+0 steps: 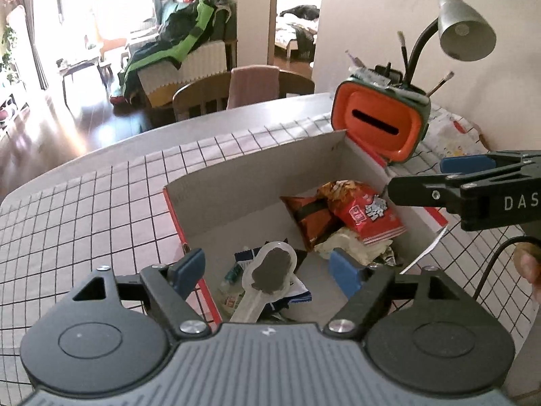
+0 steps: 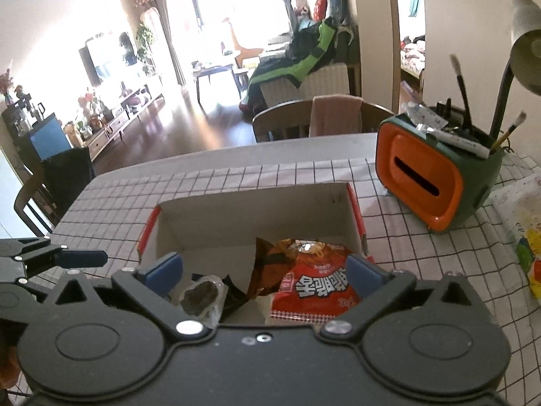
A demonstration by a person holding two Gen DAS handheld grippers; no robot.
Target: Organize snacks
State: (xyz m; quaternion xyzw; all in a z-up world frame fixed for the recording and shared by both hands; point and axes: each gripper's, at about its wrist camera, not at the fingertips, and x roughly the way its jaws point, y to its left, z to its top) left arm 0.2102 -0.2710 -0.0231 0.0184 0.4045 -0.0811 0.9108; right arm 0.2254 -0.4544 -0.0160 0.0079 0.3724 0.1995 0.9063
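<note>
Snacks — red chip bag [image 2: 314, 291], clear jelly pack [image 1: 270, 270] — lie in the cardboard box [image 1: 250, 182] on the table, below both grippers: left gripper [image 1: 268, 270] over the pack, right gripper [image 2: 263, 275] nearer the bag — jaws released, empty.

Covered across most of its top by a white cloth [image 2: 236, 176] with a dark grid: the bench [image 2: 270, 150], bare along its far rounded edge. Placed directly on the cloth: an open cardboard box [image 2: 257, 216] with red edges, an orange-fronted green organizer [image 2: 436, 182] beside its far right corner, and a printed plastic bag [image 2: 522, 223] at the right.
</note>
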